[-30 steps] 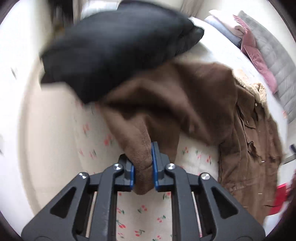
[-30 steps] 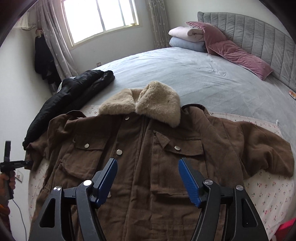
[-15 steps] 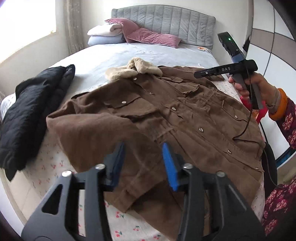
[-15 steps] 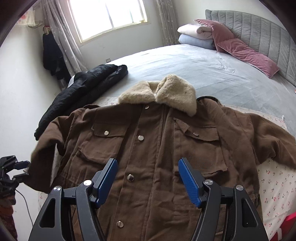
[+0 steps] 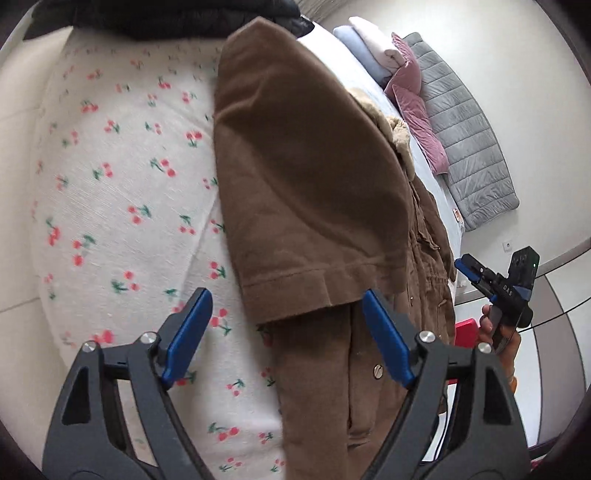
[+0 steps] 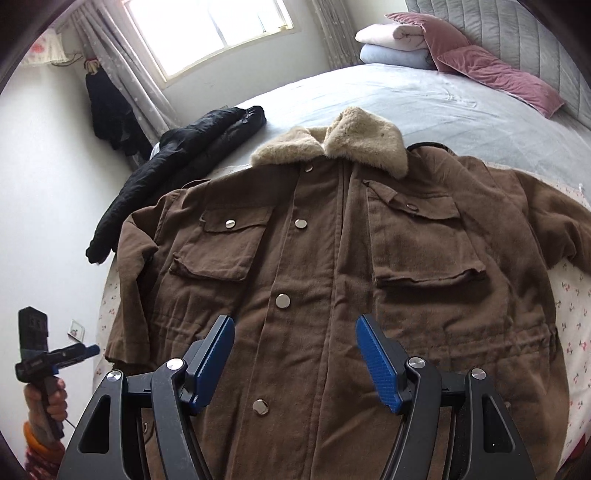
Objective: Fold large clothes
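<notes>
A brown jacket (image 6: 332, 266) with a beige fur collar (image 6: 351, 144) lies front up and spread flat on the bed. My right gripper (image 6: 295, 332) is open and empty, hovering over the jacket's lower front. My left gripper (image 5: 284, 306) is open and empty, just short of the cuff of the jacket's sleeve (image 5: 306, 192), which lies along the jacket's side on the cherry-print sheet (image 5: 122, 192). The left gripper also shows at the far left of the right wrist view (image 6: 88, 349).
A black puffer jacket (image 6: 177, 155) lies at the bed's left edge. Folded blankets (image 6: 395, 44) and pink pillows (image 6: 495, 70) rest by the grey headboard (image 5: 469, 155). A window (image 6: 218, 33) and curtains stand behind. A red object (image 5: 465, 332) sits beyond the bed's edge.
My left gripper let go of the sleeve, opened wide and swung back over the sleeve cuff. The right gripper moved closer over the jacket's front, staying open.
</notes>
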A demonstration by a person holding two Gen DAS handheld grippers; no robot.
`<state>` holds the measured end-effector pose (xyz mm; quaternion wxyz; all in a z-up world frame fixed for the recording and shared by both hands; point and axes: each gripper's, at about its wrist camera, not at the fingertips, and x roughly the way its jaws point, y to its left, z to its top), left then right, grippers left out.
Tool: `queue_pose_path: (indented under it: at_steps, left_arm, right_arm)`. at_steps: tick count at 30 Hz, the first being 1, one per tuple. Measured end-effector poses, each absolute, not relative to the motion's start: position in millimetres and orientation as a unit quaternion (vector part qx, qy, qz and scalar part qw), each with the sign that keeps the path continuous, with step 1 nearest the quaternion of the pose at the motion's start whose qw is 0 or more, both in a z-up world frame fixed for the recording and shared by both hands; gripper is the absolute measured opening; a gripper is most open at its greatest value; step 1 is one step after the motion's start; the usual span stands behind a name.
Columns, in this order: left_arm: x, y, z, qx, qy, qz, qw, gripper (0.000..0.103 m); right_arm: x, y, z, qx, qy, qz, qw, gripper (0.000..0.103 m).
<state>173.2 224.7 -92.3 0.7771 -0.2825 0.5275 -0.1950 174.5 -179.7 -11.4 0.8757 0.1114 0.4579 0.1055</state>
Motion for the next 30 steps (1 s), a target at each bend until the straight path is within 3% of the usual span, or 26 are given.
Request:
queue_pose_path:
  at_steps: [1,3,5,8,10,13,18,21,26,28,29,30]
  left_arm:
    - [179,217,-101,-0.300,0.542,-0.196,0.760,0.066]
    - [188,208,-114,-0.320,0.568,-0.180,0.736,0.021]
    - [191,205,-101,-0.291,0.577,-0.167,0.745,0.018]
    - [188,199,-35,-0.164,0.538,-0.149,0.813,0.013]
    - [188,200,17,-0.057,0.483,-0.099,0.868,0.012]
    - [196,221,82,0.022,0.426,-0.032,0.904,0.013]
    - [232,278,142,0.119,0.360,0.126,0.917,0.012]
    - [261,320,138,0.157,0.354,0.230,0.893,0.012]
    - [309,380,72,0.139,0.452,0.316,0.822,0.018]
    - [312,376,60,0.133,0.452,0.311,0.825,0.020]
    - [315,362,59,0.135,0.442,0.297,0.835,0.035]
    - [317,349,60,0.142,0.433,0.283,0.844,0.057]
  right_arm:
    - [173,-179,-12,0.110,0.460,0.104,0.875,0.070]
    - [169,-179,-13,0.106,0.462,0.103,0.874,0.070]
    - [165,-182,-12,0.101,0.463,0.099,0.875,0.070]
    - [160,-190,-7,0.085,0.464,0.087,0.878,0.070]
    - [160,-198,-4,0.080,0.463,0.074,0.879,0.070]
    - [162,-208,-2,0.092,0.461,0.061,0.880,0.070]
    - [168,-214,-8,0.101,0.466,0.057,0.877,0.070]
    - [173,-212,-13,0.099,0.471,0.058,0.875,0.069]
    - [184,-217,-22,0.099,0.483,0.060,0.868,0.069]
    - [193,-223,-24,0.094,0.489,0.059,0.865,0.069]
    - [200,-227,-23,0.089,0.490,0.056,0.865,0.070]
    - [207,-232,-22,0.083,0.490,0.052,0.866,0.070]
